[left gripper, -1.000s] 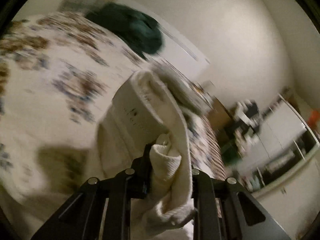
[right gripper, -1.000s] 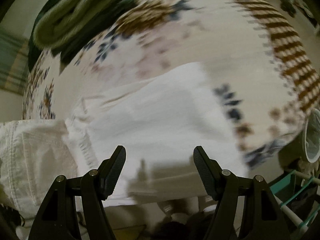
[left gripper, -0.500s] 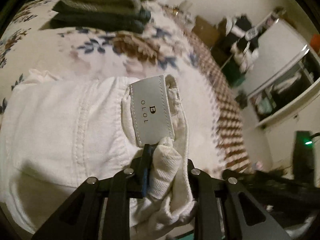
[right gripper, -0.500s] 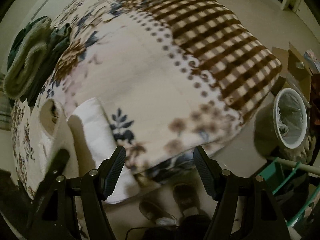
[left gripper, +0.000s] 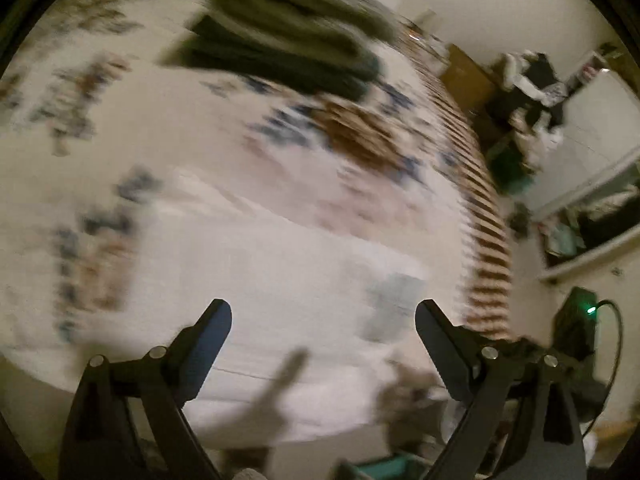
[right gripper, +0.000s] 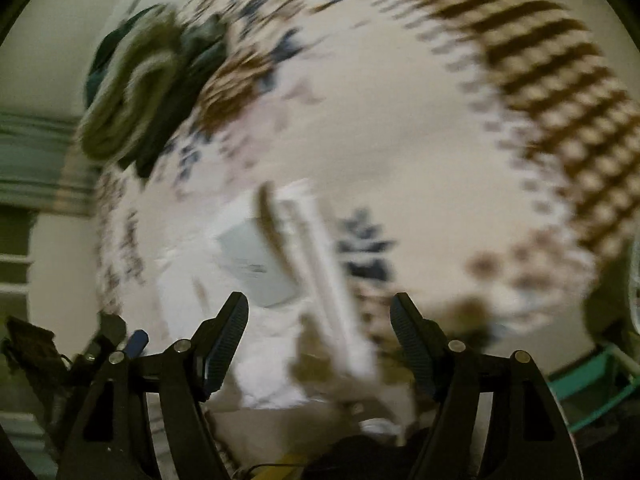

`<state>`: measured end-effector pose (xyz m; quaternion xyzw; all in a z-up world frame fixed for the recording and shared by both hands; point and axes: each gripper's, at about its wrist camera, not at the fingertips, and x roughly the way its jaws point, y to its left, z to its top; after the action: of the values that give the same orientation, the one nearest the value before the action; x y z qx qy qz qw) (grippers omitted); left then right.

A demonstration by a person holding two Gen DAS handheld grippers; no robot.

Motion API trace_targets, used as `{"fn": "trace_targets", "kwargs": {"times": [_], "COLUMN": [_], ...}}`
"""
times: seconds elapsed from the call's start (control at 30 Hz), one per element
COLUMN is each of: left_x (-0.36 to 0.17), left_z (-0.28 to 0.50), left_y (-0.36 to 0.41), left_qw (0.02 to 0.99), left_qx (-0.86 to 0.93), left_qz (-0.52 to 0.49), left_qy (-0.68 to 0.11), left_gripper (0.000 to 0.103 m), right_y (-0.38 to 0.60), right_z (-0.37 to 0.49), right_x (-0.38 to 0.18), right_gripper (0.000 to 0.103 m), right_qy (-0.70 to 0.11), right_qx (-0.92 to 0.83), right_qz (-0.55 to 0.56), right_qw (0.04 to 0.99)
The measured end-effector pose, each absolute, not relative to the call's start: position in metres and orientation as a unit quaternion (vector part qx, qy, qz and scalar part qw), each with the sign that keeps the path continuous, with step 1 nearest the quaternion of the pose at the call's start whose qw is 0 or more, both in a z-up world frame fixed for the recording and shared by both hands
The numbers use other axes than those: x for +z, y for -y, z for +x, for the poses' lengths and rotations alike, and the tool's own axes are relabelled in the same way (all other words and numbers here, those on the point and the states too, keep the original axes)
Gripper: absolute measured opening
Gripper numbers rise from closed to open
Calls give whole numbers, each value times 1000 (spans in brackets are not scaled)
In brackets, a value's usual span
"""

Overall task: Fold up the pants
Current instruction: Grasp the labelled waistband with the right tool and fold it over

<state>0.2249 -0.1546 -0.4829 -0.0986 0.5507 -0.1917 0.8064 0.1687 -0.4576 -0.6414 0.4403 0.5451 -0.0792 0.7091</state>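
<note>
We judge the fold nearly done: the pants (left gripper: 288,280) lie bundled on the bed (left gripper: 168,120), and our left gripper (left gripper: 323,322) and right gripper (right gripper: 319,316) are both spread and empty, perhaps leaving only a tidy

Each camera sits just behind its own gripper and looks forward and down between the spread fingers, from over the near edge of the bed (left gripper: 168,128). The left wrist view faces across the bed toward the far wall and shelves (left gripper: 592,216). Both blurred views share the white pants (left gripper: 280,280) (right gripper: 264,320), the floral blanket and the stack of folded clothes (left gripper: 288,44) (right gripper: 140,88).
</note>
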Motion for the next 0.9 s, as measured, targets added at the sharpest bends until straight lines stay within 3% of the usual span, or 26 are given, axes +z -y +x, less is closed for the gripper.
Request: {"fn": "trace_targets", "kwargs": {"times": [0.23, 0.27, 0.3, 0.33, 0.47, 0.7, 0.9], "left_x": [-520, -524, -528, -531, -531, -526, -551], "left_z": [244, 246, 247, 247, 248, 268, 311], "left_y": [79, 74, 70, 67, 66, 79, 127], "left_qw": [809, 807, 805, 806, 805, 797, 776], "left_qx": [-95, -88, -82, -77, -78, -101, -144], "left_qz": [-67, -66, -66, -65, -73, -105, -108], "left_qy": [-577, -580, -583, -584, -584, -586, -605], "left_gripper": [94, 94, 94, 94, 94, 94, 94], "right_y": [424, 417, 411, 405, 393, 441, 482], "right_z": [236, 241, 245, 248, 248, 209, 191], "right_x": [-680, -678, -674, -672, -656, -617, -632], "right_gripper": [76, 70, 48, 34, 12, 10, 10], "right_qy": [-561, -547, -542, -547, -542, -518, -534], "right_qx": [-31, -26, -30, -38, -62, -136, -168], "right_qz": [417, 411, 392, 368, 333, 343, 349], "right_qw": [714, 729, 743, 751, 769, 772, 752]}}
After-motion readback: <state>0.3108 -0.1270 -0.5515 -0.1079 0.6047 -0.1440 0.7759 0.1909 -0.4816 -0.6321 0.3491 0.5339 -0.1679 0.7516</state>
